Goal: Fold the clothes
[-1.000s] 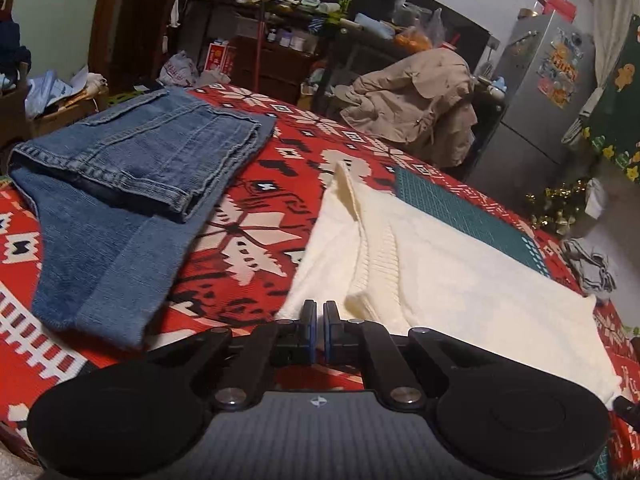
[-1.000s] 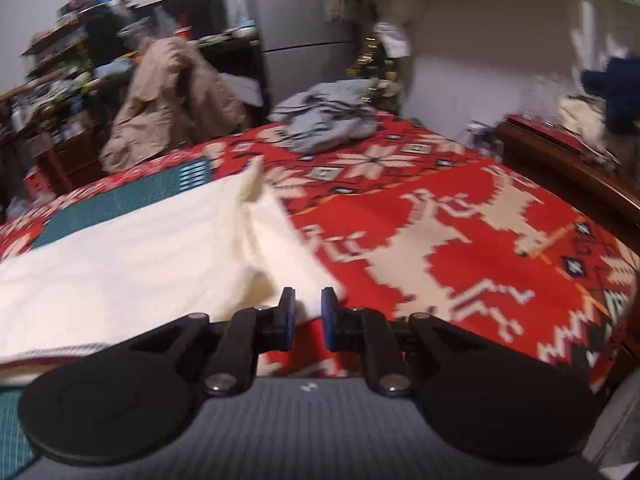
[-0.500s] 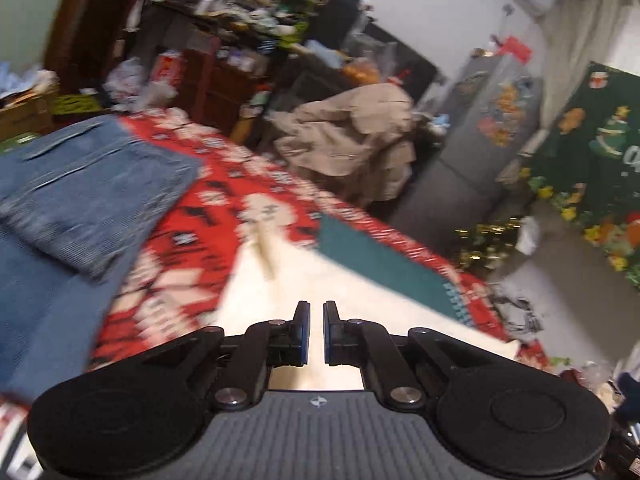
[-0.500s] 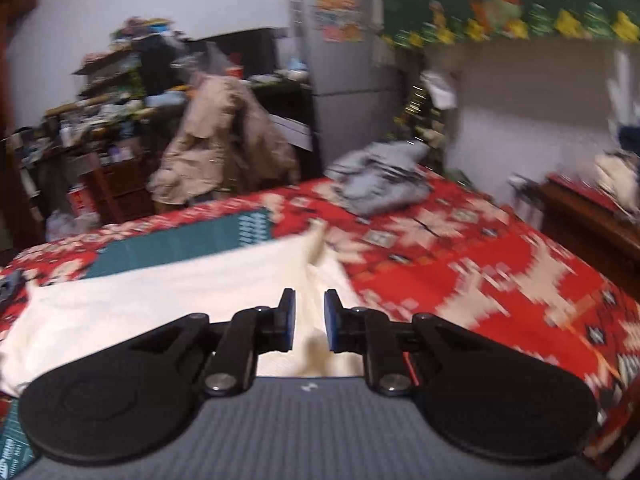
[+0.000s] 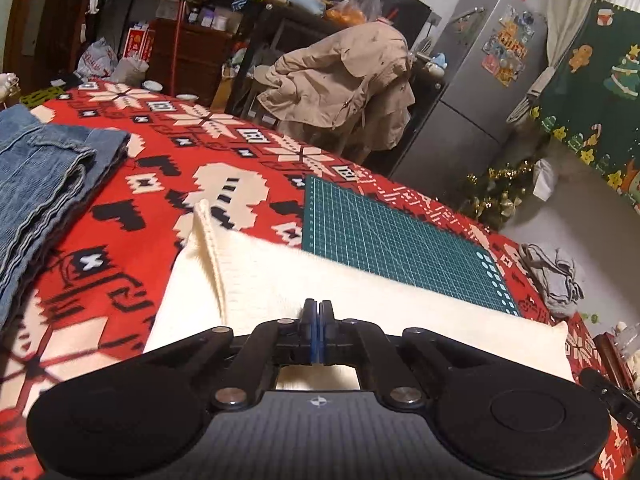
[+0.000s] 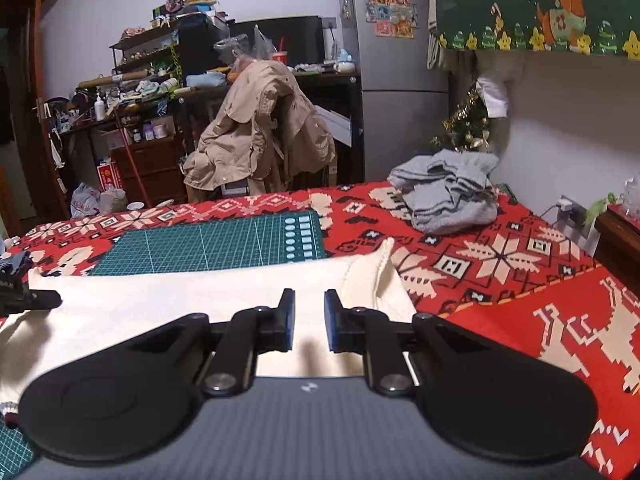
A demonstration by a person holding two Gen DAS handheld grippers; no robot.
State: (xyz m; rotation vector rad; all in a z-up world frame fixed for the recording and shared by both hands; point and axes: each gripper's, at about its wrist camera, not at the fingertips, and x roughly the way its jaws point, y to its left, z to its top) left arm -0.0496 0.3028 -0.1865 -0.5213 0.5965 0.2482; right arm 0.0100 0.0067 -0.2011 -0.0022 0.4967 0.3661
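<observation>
Folded blue denim jeans (image 5: 44, 184) cut off by left edge; flat cream knitted sweater's (image 5: 320, 292) near hem hidden behind gripper body.

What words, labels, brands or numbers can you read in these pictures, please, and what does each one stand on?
No text reads clearly enough to quote.
Left gripper: white letters on its side, cut off at the picture's edge.
Red box on the floor: print blurred.
Magnets on the fridge: too small to read.
Cutting mat: grid lines only, no legible numbers.
</observation>
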